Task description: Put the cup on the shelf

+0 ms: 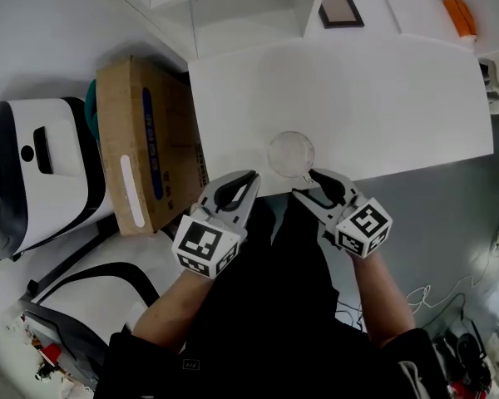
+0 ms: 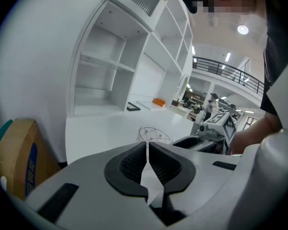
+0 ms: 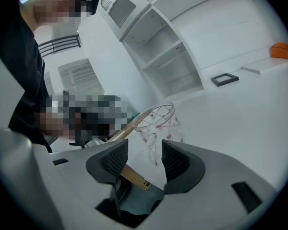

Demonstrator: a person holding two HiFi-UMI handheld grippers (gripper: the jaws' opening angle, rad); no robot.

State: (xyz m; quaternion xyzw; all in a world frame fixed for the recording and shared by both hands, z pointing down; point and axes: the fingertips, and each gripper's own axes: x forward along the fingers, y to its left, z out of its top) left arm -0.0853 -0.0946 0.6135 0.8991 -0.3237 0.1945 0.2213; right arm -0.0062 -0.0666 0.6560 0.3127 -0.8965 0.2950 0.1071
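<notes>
A clear cup (image 1: 291, 153) with a faint pattern stands upright on the white table (image 1: 382, 98), close to its front edge. My right gripper (image 1: 309, 184) is just behind the cup, on its right. In the right gripper view this gripper (image 3: 144, 147) is open. The cup (image 3: 158, 121) rises just beyond the gap, and neither pad touches it. My left gripper (image 1: 248, 177) hovers at the table edge left of the cup. It is shut (image 2: 147, 145) with nothing in it, and the cup (image 2: 155, 135) shows just past it. The white shelf unit (image 1: 241, 15) stands at the table's far side.
A cardboard box (image 1: 145, 140) stands on the floor against the table's left side, next to a white and black machine (image 1: 33, 173). A dark framed item (image 1: 341, 7) and an orange object (image 1: 459, 15) lie by the shelf. Cables trail on the floor at right (image 1: 449, 298).
</notes>
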